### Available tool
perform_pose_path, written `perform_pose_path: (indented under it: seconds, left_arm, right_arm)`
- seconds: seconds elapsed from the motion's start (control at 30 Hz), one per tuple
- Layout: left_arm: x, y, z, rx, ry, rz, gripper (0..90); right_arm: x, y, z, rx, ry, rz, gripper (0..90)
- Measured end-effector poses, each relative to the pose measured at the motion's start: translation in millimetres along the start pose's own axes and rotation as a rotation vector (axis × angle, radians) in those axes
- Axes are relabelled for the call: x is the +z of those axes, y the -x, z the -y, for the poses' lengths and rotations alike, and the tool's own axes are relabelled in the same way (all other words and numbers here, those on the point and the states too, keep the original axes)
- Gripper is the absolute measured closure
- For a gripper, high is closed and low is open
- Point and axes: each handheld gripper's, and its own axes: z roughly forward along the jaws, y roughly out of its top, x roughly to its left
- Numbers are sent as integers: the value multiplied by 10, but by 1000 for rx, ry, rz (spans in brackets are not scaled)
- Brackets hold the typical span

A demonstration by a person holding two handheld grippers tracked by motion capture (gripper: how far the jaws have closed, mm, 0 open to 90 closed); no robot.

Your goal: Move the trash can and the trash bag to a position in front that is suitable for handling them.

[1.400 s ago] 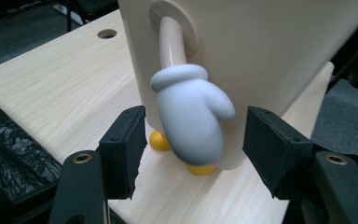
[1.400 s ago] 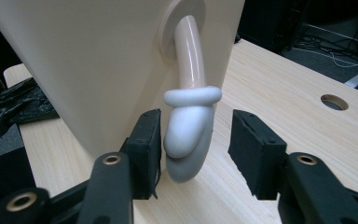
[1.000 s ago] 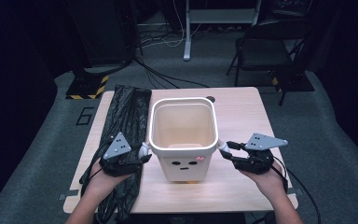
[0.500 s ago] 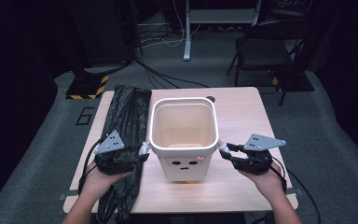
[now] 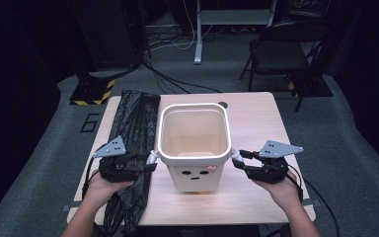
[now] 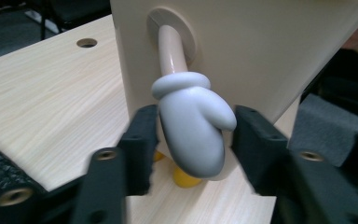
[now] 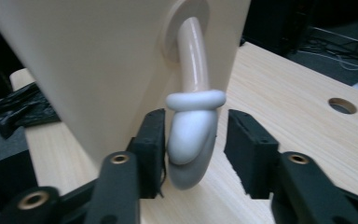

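A: Where does your bin (image 5: 193, 148) stand?

B: It stands upright near the middle of the wooden table (image 5: 256, 123), open at the top, with a small face printed on the side toward you. A black bag (image 5: 135, 128) lies flat along the table just to its left.

A: And your left gripper (image 5: 148, 163)?

B: You hold it at the bin's left side. In the left gripper view the grey mitten hand (image 6: 193, 133) on the bin's little arm sits between the jaws. They are about half open and have just been opening; a narrow gap shows on each side, so the pads do not press on it.

A: Your right gripper (image 5: 239, 160)?

B: It mirrors that on the bin's right. The other mitten hand (image 7: 191, 135) hangs between its jaws, close against one pad, with a clear gap to the other. Those jaws have also just been opening, and you grip nothing.
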Motion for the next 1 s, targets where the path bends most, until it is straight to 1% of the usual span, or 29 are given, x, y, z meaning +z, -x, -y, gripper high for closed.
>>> perform_pose_path:
  seconds: [0.03, 0.07, 0.1, 0.13, 0.2, 0.23, 0.27, 0.3, 0.33, 0.37, 0.4, 0.47, 0.53, 0.57, 0.63, 0.67, 0.73, 0.77, 0.87, 0.93, 1.0]
  left_arm:
    - [0, 0, 0, 0, 0, 0, 429]
    - [27, 28, -11, 9, -15, -28, 429]
    - [70, 50, -24, 17, -28, -49, 385]
    - [70, 50, -24, 17, -28, -49, 377]
    - [133, 49, -45, 14, -36, -46, 375]
    - [147, 50, -49, 11, -38, -44, 386]
    - [168, 52, -56, 11, -41, -30, 416]
    - [182, 58, -62, 15, -47, -28, 475]
    - [182, 58, -62, 15, -47, -28, 486]
    - [196, 67, -69, 16, -49, -38, 518]
    - [194, 57, -72, 20, -54, -51, 540]
    - [191, 41, -69, 5, -50, -37, 543]
    - [191, 41, -68, 5, -49, -37, 545]
    - [190, 46, -72, 9, -52, -45, 546]
    - [188, 41, -76, 7, -43, -45, 548]
    - [188, 41, -76, 7, -43, -45, 548]
    - [190, 28, -96, -2, -23, -41, 549]
    - [201, 18, -112, -9, -16, -38, 549]
    - [227, 7, -149, -13, -11, -37, 550]
    - [235, 1, -175, -3, -5, -43, 550]
    - [238, -5, -186, -2, 4, -44, 550]
  right_arm:
    - [0, 0, 0, 0, 0, 0, 549]
    - [6, 2, -1, 9, 4, 7, 535]
    - [27, 13, -9, 25, -3, 0, 521]
    - [27, 13, -9, 25, -3, 0, 521]
    - [74, 16, -27, 20, -17, -11, 520]
    - [95, 10, -34, 21, -21, -14, 531]
    - [109, 6, -39, 19, -25, -17, 543]
    - [134, -3, -49, 22, -33, -25, 565]
    - [134, -3, -49, 22, -33, -25, 565]
    - [172, -18, -66, 14, -44, -28, 602]
    - [178, -24, -71, 13, -47, -18, 618]
    - [179, -17, -83, 24, -48, -12, 645]
    - [181, -14, -87, 31, -49, -16, 647]
    - [181, -42, -94, 14, -50, 0, 650]
    - [178, -56, -94, 3, -46, 8, 652]
    - [178, -56, -94, 3, -46, 8, 652]
    - [164, -67, -99, 3, -36, 18, 653]
    - [161, -56, -100, -1, -35, 23, 654]
    - [161, -21, -107, -5, -45, 35, 655]
    - [157, -5, -122, -22, -50, 46, 656]
    - [156, 5, -132, -26, -44, 50, 656]
